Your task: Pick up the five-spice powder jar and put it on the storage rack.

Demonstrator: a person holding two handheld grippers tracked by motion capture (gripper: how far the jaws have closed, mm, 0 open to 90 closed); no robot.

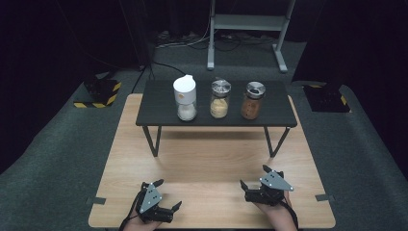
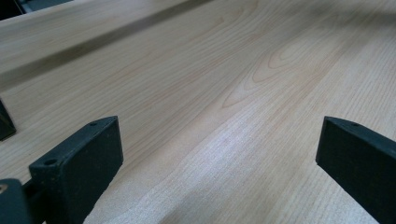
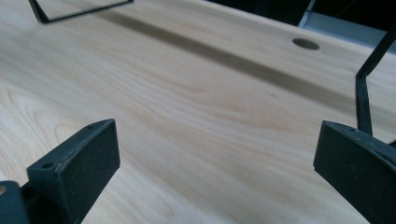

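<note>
No words, brands or numbers can be read. A small yellowish mark is seen on the white jar [image 1: 185, 98], too small to be made out; yellow-and-black hazard stripes are borne by the floor plate [image 1: 98, 94].

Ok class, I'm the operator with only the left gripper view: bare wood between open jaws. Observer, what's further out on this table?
Observer: A low black shelf stands across the far half of the wooden table.
Operator: Anything on it?
Observer: Three in a row: a white dispenser, a jar of yellow grains, a jar of brown grains.
Operator: And the right gripper?
Observer: The right gripper sits open near the front edge, empty.
</note>
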